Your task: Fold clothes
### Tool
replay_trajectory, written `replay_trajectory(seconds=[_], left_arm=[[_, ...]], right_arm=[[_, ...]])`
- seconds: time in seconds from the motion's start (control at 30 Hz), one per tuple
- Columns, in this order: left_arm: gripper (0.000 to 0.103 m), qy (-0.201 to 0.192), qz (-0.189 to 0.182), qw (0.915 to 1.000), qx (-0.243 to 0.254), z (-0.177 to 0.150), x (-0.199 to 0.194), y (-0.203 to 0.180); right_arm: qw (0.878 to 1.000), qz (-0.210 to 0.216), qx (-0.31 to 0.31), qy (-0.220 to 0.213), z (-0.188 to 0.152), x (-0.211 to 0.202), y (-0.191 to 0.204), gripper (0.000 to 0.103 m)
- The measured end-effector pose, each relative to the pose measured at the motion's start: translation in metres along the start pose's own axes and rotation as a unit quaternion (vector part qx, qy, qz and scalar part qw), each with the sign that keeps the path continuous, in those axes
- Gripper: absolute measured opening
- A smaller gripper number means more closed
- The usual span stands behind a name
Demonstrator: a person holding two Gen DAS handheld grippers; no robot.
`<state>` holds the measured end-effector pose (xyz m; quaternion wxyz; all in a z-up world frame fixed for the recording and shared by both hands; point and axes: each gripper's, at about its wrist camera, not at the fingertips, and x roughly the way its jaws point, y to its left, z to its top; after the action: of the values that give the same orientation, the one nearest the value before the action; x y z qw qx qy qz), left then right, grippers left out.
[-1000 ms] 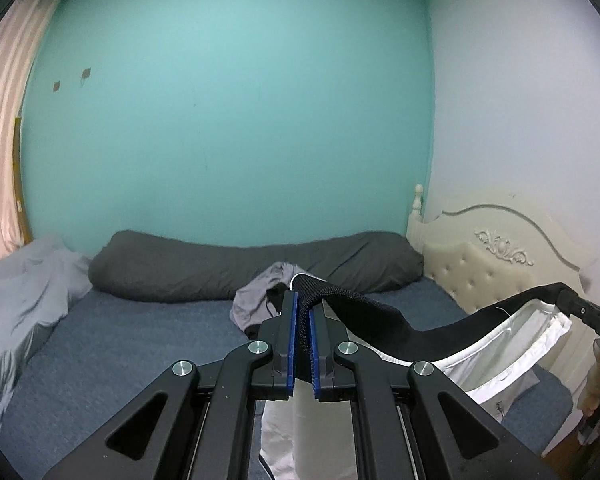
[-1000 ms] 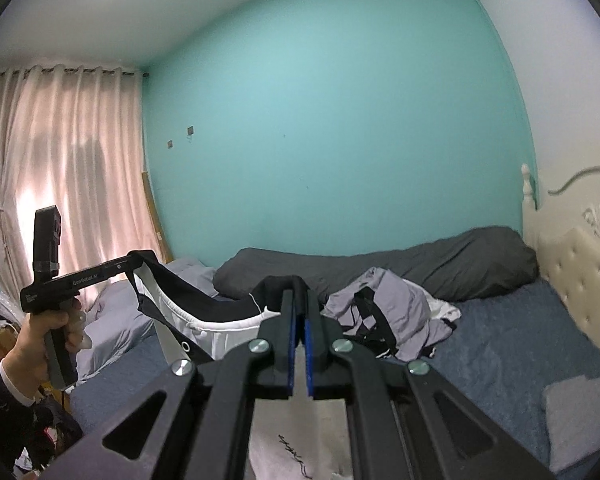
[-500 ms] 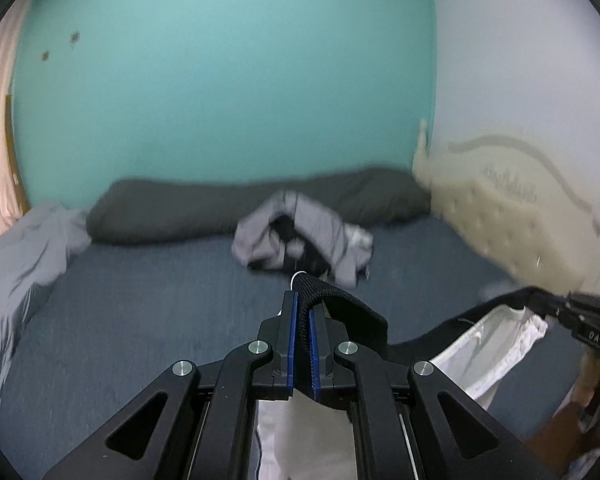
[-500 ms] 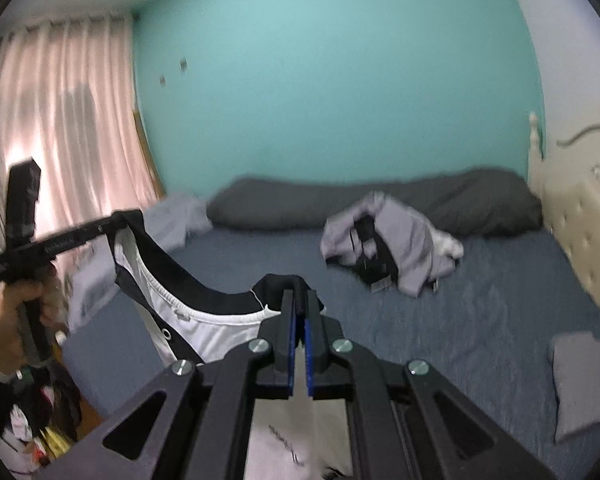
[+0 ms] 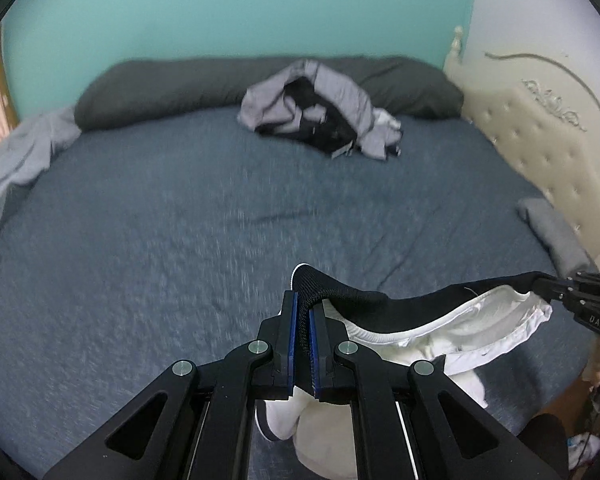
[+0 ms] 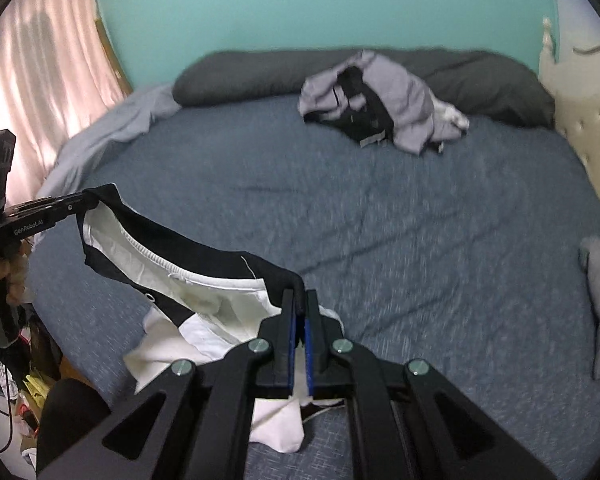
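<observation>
While clamped at both shoulder corners, hangs stretched over the near edge of the bed (image 5: pixel 180 220): black-and-white shirt (image 6: pixel 204 296), left gripper (image 5: pixel 303 334) and right gripper (image 6: pixel 299 320) fingers pinched narrow on its fabric. Not yet spread flat, nothing folded. Grey clothes heap (image 6: pixel 380 100) untouched by the pillow; likely early.

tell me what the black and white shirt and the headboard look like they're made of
Black and white shirt: soft knit fabric, likely cotton; the black collar band shows ribbing where the left gripper pinches it, and it sags between both grippers. Headboard: cream padded upholstery, perhaps faux leather, with button tufting and a carved ornament; the blur leaves the finish unclear.
</observation>
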<state>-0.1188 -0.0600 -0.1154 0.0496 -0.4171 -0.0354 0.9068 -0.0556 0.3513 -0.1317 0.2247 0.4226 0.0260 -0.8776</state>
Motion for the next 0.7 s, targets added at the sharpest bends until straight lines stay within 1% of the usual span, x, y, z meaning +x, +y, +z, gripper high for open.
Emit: replay_trajectory(seconds=[0.13,0.33,0.43,0.7], left_arm=[[0.005,0.034,0.001,0.9994,-0.004,-0.013,0.035,0.0],[0.006,0.072,-0.005,0.9974,0.003,-0.035,0.072,0.001],[0.006,0.08,-0.006,0.9968,-0.003,-0.045,0.083,0.004],[0.006,0.1,-0.004,0.9949,0.002,-0.063,0.097,0.007]], right_arm=[[0.999,-0.001,-0.003,0.032,-0.014,0.031,-0.006,0.003],[0.997,0.005,-0.009,0.076,-0.035,0.068,-0.008,0.003],[0.996,0.01,-0.005,0.091,-0.043,0.08,-0.011,0.003],[0.993,0.014,-0.004,0.121,-0.056,0.089,-0.016,0.003]])
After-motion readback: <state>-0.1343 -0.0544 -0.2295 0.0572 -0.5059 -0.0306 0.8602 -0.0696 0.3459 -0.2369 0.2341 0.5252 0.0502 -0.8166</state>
